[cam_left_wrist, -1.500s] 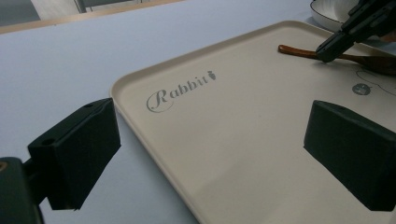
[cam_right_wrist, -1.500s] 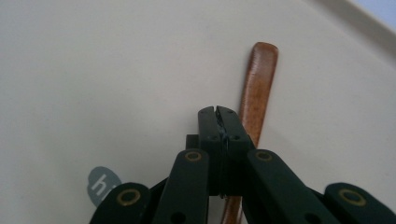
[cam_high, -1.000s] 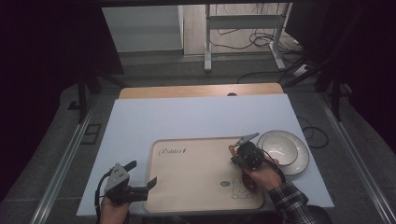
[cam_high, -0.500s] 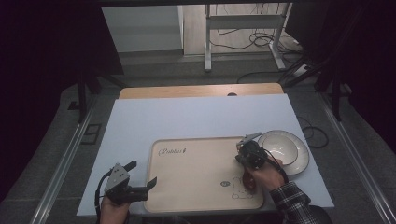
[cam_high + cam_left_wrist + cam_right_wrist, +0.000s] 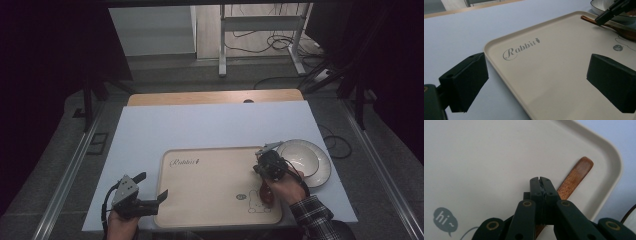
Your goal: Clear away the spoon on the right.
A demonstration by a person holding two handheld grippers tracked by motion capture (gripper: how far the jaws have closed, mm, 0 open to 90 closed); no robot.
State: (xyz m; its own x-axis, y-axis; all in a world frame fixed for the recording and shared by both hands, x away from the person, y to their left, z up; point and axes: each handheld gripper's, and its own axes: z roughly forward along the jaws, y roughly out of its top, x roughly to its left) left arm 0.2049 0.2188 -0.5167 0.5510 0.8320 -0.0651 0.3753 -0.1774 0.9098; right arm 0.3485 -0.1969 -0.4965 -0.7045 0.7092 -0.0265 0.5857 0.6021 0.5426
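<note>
Black, two-jaw right gripper has its jaws pressed together, tip to tip, with no gap visible between them in the right gripper view. Nothing is seen clamped in the tips themselves. Directly beneath and behind the jaws lies the brown wooden spoon, its flat handle end running out past the tips toward the rounded corner of the tray; whether the jaws touch the wood cannot be told. In the high view the same right gripper sits over the spoon, whose bowl end shows reddish-brown under the right hand.

The spoon rests flat on the beige rectangular plastic tray, near its right edge, beside the printed rabbit drawing. Just outside that edge stands the white round ceramic bowl with a dark rim, empty as far as can be seen.

Judgement: the work in hand appears to concern the spoon, and it looks to be at the stage of either setting down or picking up; the spoon is on the tray, not lifted.

The black left gripper hangs with its jaws spread wide, holding nothing, poised over the tray's near-left edge. In the high view the left gripper sits at the tray's left side, well apart from the spoon, above the white table sheet.
</note>
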